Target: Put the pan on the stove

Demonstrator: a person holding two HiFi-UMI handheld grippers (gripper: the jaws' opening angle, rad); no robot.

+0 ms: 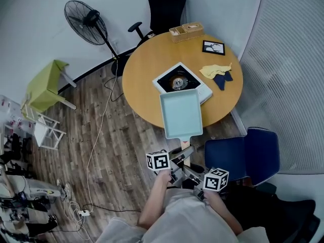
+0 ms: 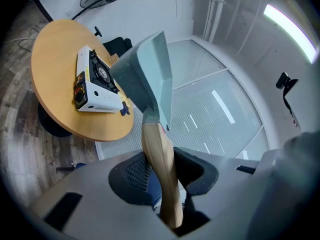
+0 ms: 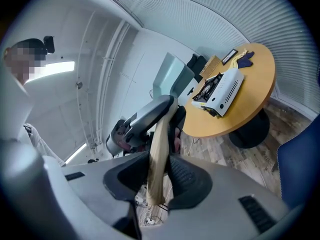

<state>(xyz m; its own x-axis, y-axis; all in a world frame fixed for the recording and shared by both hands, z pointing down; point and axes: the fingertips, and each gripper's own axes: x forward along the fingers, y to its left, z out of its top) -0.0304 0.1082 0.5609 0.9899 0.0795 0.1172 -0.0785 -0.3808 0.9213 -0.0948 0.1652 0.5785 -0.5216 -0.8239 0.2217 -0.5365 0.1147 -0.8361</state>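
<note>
our left gripper (image 2: 162, 181) and right gripper (image 3: 157, 176) jaws both clamp the smooth wooden handle (image 2: 159, 159) of the square pale-teal pan (image 1: 180, 113), held aloft over the near edge of the round wooden counter (image 1: 147, 65), near the boxy white stove (image 1: 182, 82).

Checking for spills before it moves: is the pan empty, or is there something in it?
Empty. The head view looks down into the pan and shows only its bare pale-blue bottom, with nothing lying in it.
</note>
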